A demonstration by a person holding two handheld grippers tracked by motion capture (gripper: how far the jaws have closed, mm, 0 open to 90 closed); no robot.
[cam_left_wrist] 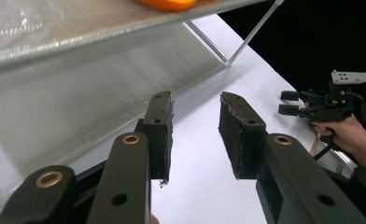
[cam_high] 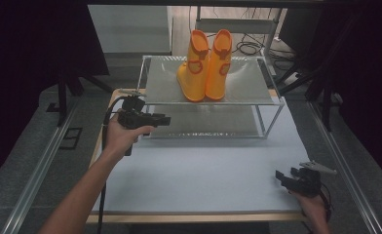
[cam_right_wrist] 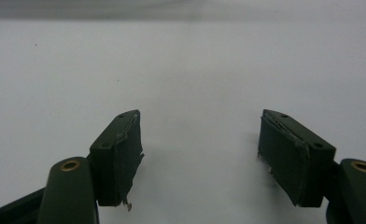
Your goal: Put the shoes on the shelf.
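Starting at the left, the left gripper [cam_high: 150, 119] hangs beside the front left corner of the wire shelf [cam_high: 272, 101], its jaws partly spread with nothing between them. In the left gripper view those jaws point along the lower tier, past the shelf's slanted leg [cam_left_wrist: 253, 32]. On the top tier stand the two orange boots [cam_high: 204, 66], upright and touching, toes toward the person. They look like moulded rubber: light, bendy at the shaft, somewhat slick. A likely hold is the rim of one shaft, pinched across its wall, or the loop near the top. Farther right, the right gripper [cam_high: 289, 178] rests low over the pale table [cam_high: 203, 170], jaws spread wide and empty, well apart from the shelf.
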